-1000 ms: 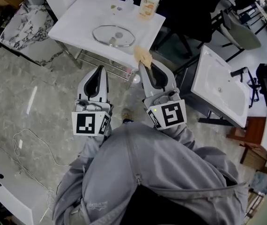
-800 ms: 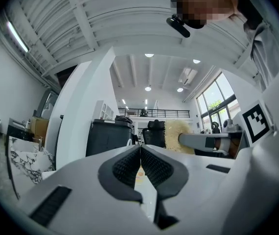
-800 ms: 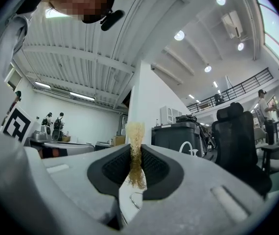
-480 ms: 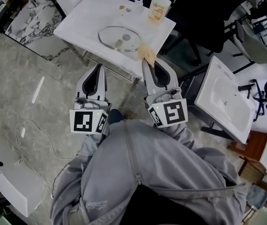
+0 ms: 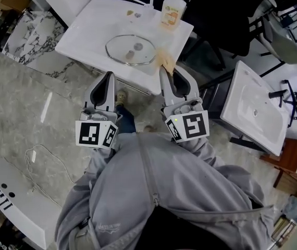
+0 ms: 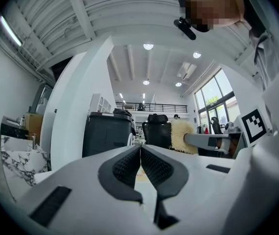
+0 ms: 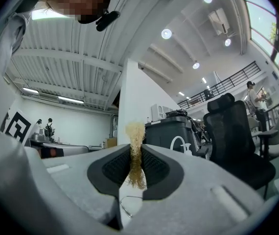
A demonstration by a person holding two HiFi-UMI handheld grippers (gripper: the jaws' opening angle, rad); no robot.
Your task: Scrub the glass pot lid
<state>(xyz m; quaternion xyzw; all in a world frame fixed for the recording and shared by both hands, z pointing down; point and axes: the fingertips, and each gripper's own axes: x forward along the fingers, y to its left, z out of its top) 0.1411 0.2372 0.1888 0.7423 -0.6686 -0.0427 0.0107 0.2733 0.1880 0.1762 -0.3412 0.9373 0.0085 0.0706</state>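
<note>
The glass pot lid (image 5: 131, 50), with a metal rim and a centre knob, lies flat on the white table (image 5: 86, 33). My left gripper (image 5: 108, 75) is shut and empty, level, short of the table's near edge; its jaws meet in the left gripper view (image 6: 140, 153). My right gripper (image 5: 162, 71) is shut on a yellow scrub sponge (image 5: 165, 60), which hangs over the table's near edge, just right of the lid. The sponge (image 7: 135, 153) fills the jaws in the right gripper view. From the left gripper it shows as the fuzzy sponge (image 6: 182, 136).
A soap pump bottle (image 5: 170, 12) stands at the table's far right corner, with small bits (image 5: 134, 15) beside it. A black office chair (image 5: 226, 14) and a white sink basin (image 5: 255, 108) are to the right. A marble slab (image 5: 28, 30) is on the left and a cable (image 5: 39, 158) on the floor.
Both grippers have come closer to the table together, the sponge now reaching over its near edge beside the lid. Neither grip has altered.
</note>
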